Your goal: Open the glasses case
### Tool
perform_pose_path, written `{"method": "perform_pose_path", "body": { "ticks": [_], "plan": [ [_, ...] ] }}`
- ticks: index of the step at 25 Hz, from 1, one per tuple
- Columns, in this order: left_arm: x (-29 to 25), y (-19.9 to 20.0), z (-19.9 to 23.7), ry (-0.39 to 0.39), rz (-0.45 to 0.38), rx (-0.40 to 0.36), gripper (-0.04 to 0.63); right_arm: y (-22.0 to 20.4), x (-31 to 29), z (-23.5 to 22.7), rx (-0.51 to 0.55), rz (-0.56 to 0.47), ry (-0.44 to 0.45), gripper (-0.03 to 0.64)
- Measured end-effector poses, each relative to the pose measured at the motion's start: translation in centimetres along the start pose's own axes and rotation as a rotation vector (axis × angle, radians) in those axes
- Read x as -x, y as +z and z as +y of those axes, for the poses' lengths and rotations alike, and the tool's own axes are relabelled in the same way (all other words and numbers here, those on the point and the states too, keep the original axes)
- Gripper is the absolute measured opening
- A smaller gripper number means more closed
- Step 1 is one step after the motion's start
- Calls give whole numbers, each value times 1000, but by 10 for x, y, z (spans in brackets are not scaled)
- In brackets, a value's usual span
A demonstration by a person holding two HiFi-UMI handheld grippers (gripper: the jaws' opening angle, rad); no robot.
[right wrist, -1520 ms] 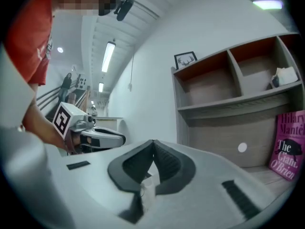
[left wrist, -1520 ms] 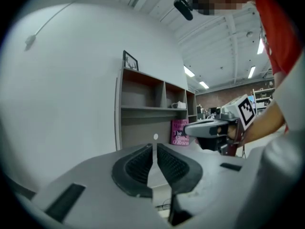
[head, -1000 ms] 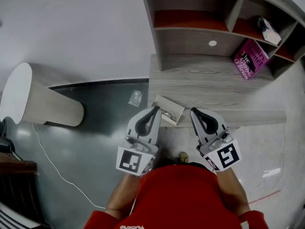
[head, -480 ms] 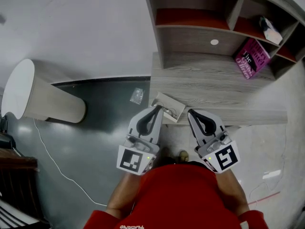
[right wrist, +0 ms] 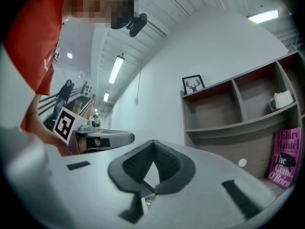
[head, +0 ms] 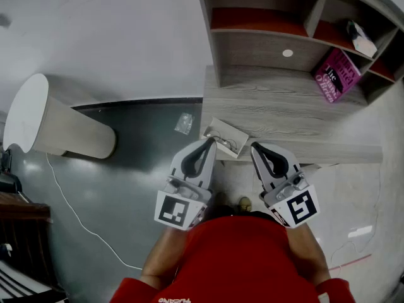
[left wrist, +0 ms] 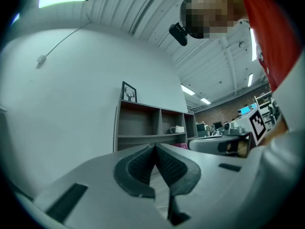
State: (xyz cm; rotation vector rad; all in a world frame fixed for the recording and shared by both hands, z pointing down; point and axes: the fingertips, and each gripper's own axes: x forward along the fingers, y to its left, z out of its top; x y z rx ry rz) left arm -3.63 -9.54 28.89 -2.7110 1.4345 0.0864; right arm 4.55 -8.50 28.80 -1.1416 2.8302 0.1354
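The glasses case [head: 225, 137] is a flat white rectangle at the near left corner of the grey wooden desk [head: 284, 115], with thin dark lines on its top. My left gripper [head: 208, 142] is shut and empty, its tip just at the case's near left edge. My right gripper [head: 255, 147] is also shut and empty, a little to the right of the case, over the desk's front edge. In the left gripper view the pads [left wrist: 143, 166] meet with nothing between them. The right gripper view shows its pads [right wrist: 167, 163] closed the same way.
A shelf unit [head: 265, 40] stands at the back of the desk, holding a pink book [head: 334, 76] and a white object [head: 358, 38]. A framed deer picture [right wrist: 193, 85] tops it. On the floor lie a small clear bag [head: 183, 124], a white cable [head: 69, 213] and a pale cylinder [head: 44, 122].
The head view has shifted slightly. Both grippers stay shut and hold about the same place in front of the case.
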Motion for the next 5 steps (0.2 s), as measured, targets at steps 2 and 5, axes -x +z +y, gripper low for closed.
{"method": "perform_pose_path", "body": {
  "ticks": [2, 5],
  "plan": [
    [2, 0, 1, 0, 1, 0, 9, 0, 0, 1, 0, 0, 1, 3],
    [4, -1, 1, -1, 6, -1, 9, -2, 0, 4, 0, 2, 4, 3]
  ]
}}
